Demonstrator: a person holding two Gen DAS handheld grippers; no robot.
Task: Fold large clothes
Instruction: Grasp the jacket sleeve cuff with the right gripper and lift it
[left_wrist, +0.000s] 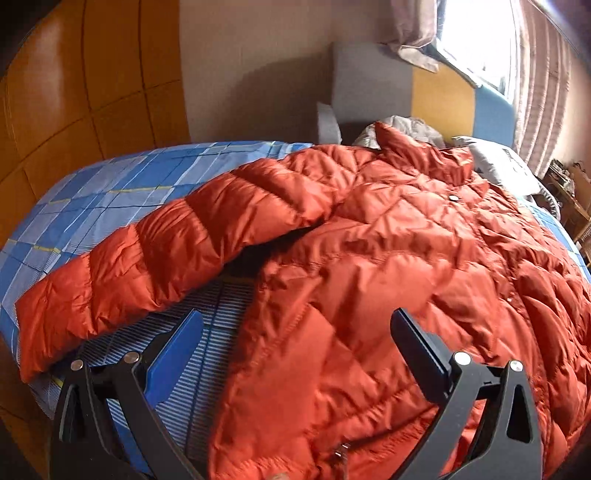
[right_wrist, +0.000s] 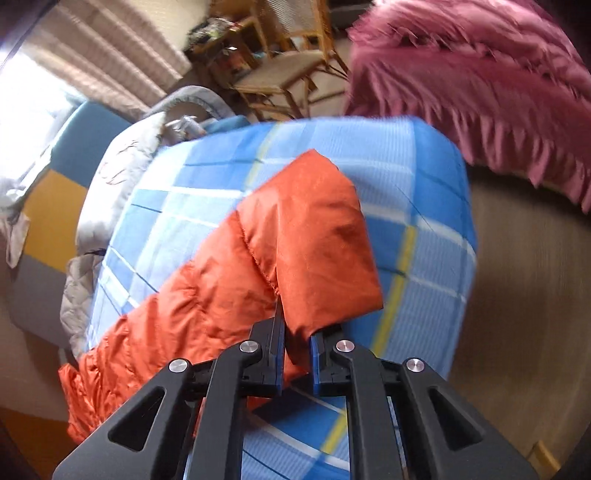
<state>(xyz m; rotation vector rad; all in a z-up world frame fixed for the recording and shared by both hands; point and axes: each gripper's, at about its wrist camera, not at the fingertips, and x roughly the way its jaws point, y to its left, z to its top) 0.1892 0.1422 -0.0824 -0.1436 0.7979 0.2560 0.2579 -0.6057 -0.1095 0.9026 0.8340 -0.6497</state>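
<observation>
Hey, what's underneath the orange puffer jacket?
The orange puffer jacket lies on a blue plaid bedsheet, which shows around the sleeve held by the right gripper. Anything beneath its body is covered.

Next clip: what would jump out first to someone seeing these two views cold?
The orange puffer jacket dominates, spread across the blue plaid bedsheet with one sleeve stretched out toward the bed's edge. In the right wrist view, the right gripper is pinched shut on the other sleeve's cuff, while the left gripper hangs open over the jacket's lower front. A shaggy pink throw sits beyond the bed's far corner.
</observation>
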